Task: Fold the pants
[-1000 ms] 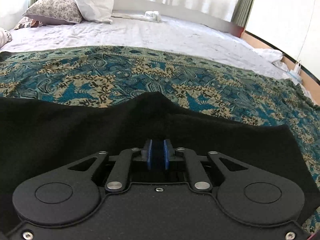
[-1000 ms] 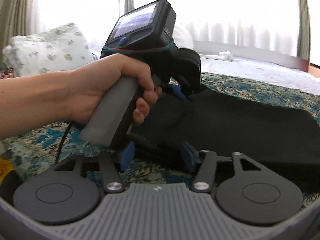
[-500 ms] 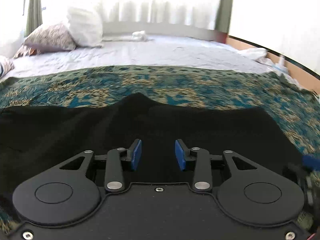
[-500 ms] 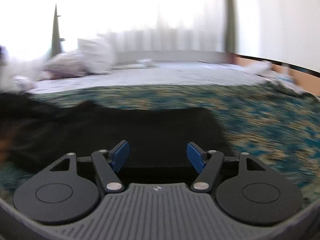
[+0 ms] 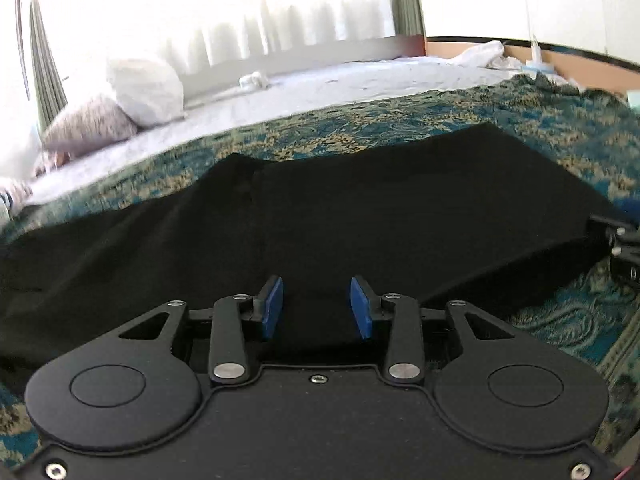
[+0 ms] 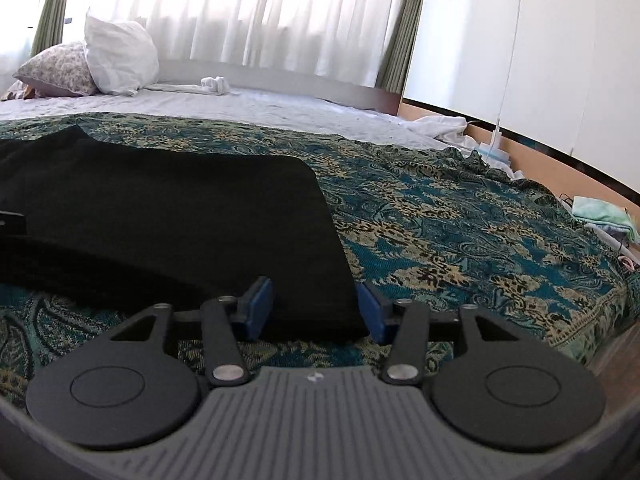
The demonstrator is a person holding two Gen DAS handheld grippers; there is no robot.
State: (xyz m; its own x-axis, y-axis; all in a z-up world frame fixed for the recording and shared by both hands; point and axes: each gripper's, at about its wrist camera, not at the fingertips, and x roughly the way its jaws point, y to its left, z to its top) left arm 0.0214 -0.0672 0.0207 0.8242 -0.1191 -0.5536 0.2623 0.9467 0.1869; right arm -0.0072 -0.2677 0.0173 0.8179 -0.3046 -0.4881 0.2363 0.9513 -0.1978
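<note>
Left hand-held gripper (image 5: 316,308): blue pads apart, poised over the black pants (image 5: 360,216), gripping nothing. Right hand-held gripper (image 6: 316,308): pads likewise apart, flanking the near corner of the pants. Pants spread flat on the patterned teal bedspread (image 6: 460,216) covering the bed (image 6: 260,104).

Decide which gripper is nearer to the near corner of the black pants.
Right. The right gripper straddles that corner of the black pants; the left gripper sits mid-fabric.

Pants (image 5: 400,216) matt black cloth; bedspread (image 6: 440,208) woven patterned cloth; pillow (image 6: 120,56) crumpled white cloth.
</note>
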